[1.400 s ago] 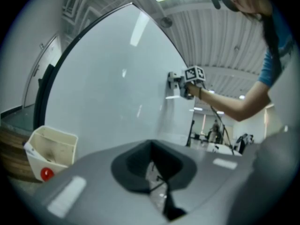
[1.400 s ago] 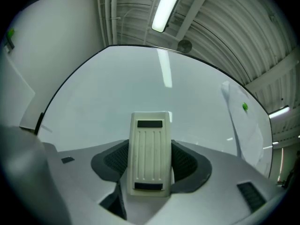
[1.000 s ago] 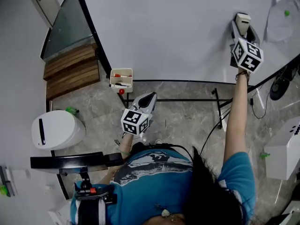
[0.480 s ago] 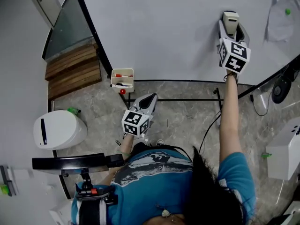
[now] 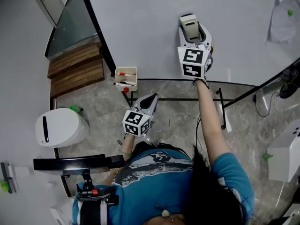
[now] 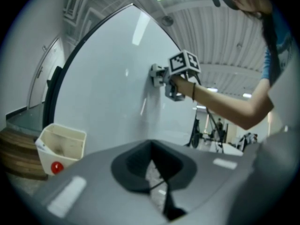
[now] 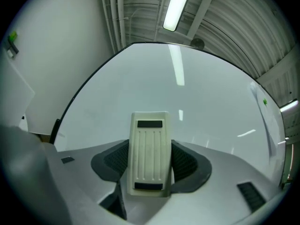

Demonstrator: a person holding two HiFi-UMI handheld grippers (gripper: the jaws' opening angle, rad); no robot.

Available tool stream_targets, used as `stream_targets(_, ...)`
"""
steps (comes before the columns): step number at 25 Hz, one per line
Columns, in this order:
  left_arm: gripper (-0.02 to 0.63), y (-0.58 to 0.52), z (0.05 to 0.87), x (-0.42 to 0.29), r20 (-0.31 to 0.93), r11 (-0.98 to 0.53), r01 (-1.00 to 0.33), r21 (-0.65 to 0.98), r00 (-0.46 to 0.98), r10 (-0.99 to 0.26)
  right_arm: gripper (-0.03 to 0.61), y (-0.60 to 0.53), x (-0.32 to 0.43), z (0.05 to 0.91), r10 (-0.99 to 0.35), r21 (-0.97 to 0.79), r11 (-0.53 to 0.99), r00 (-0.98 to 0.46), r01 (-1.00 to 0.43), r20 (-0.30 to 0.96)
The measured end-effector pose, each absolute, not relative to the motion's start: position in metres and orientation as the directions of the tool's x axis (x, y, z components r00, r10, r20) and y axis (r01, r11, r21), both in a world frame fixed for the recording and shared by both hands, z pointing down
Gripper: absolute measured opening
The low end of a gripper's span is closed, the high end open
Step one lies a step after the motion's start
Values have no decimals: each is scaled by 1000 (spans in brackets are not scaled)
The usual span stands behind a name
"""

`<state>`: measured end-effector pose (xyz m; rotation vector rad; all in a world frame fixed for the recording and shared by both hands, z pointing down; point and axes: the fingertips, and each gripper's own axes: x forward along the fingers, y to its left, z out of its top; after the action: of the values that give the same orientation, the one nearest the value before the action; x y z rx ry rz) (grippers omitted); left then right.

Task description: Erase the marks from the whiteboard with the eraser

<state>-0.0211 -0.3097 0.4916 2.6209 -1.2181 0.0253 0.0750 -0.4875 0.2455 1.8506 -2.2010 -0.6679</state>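
The big whiteboard (image 5: 154,27) fills the top of the head view, and I see no marks on it. My right gripper (image 5: 191,32) is shut on a cream ribbed eraser (image 5: 188,22), which is pressed flat against the board. In the right gripper view the eraser (image 7: 149,149) stands upright between the black pads of that gripper (image 7: 149,170), with the board (image 7: 197,102) behind it. My left gripper (image 5: 150,98) hangs lower, off the board and above the floor. Its jaws (image 6: 157,172) are shut on nothing. From the left gripper view, the right gripper (image 6: 165,78) shows against the board.
A small cream tray (image 5: 125,78) with markers hangs at the board's lower left edge. Below are the black stand rails (image 5: 178,99) and cables. Wooden steps (image 5: 75,69) and a white bin (image 5: 61,127) are at the left. A white box (image 5: 286,156) stands at the right.
My right gripper has slid the eraser leftward across the board, from near the right edge toward the middle. The left gripper has stayed put.
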Motion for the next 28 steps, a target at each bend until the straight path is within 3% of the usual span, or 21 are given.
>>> stream_targets(8,3,-310,502,-37,130,-594,-773,223,628,-767,262,-489,-16,328,-954,480,256,-300,-839,-15)
stream_targets(15,3,-307,506,-46,133,-584,-780,225,619,-774,262,-487,-37,364,-949,542,286,-313,-790,44)
stream_targets(21,3,-306,505,-40,131,-599,-767,231,635,-762,262,-482,-14,351,-957,564,258,-287,-784,40)
stream_targets(28,3,-302,498,-12,123,-650,-724,232,684,-719,262,-480,80,296,-983,564,151,-186,-812,-5)
